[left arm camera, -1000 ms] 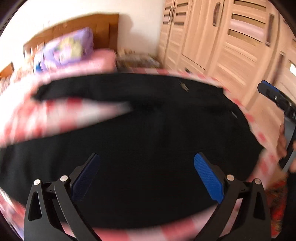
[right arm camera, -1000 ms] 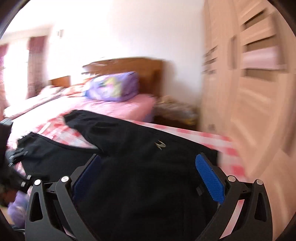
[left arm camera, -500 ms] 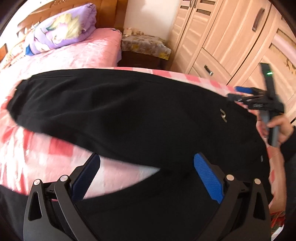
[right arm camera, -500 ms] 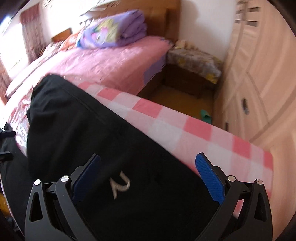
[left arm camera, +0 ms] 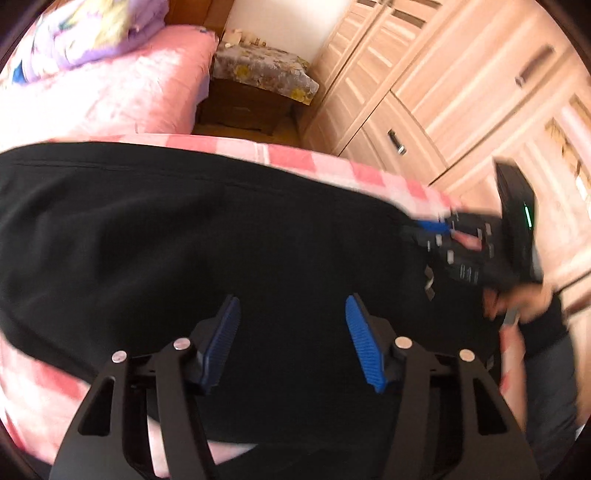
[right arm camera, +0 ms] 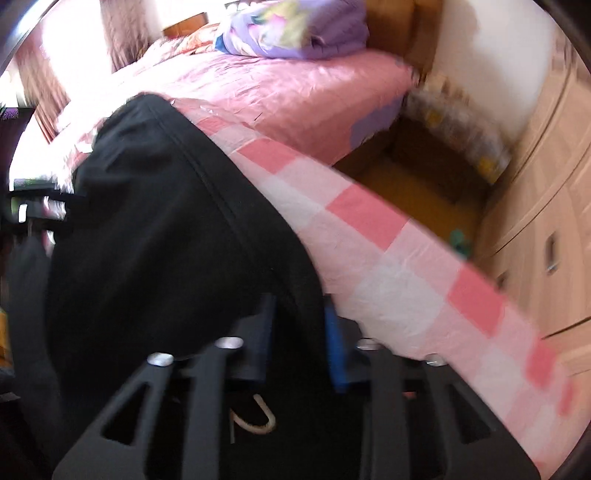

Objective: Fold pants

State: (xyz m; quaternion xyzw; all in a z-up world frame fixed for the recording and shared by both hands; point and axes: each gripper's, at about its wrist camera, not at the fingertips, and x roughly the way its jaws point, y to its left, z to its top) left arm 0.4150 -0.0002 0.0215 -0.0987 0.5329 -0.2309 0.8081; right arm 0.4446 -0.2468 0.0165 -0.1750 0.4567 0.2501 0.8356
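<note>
Black pants (left arm camera: 221,258) spread flat across a pink-and-white checked cloth (right arm camera: 388,258) on a raised surface, bed (right arm camera: 288,85) with a purple bundle (right arm camera: 295,29) beyond, wooden wardrobe (left arm camera: 461,92) to the right.

Step in hand, as judged: taking hold of the garment at 2 points for the first fold.

Right gripper (right arm camera: 299,343): clamped tight on the far edge of the pants near the waist end, dark cloth pinched between the blue pads (right arm camera: 334,354); a pale logo (right arm camera: 255,417) just below the pinch. Same tool seen from the left wrist view as the right gripper (left arm camera: 436,227), held in a hand (left arm camera: 517,302) at the right end of the garment, blurred.

Left gripper (left arm camera: 291,339): about half wide and closing, hovering over the middle of the black cloth; pads (left arm camera: 364,347) not yet pressing, no fold of fabric visibly raised between them. Contact with the cloth below not clear from this view.

Next move, as judged: left pinch to be completed on 1 layer edge rather than on flat cloth, otherwise nothing gathered. Then both holds lifted together and carried across so that 1 leg lands on the other, edges matched. Risk: checked cloth caught along with the pants; right pinch slipping off the thick seam.
</note>
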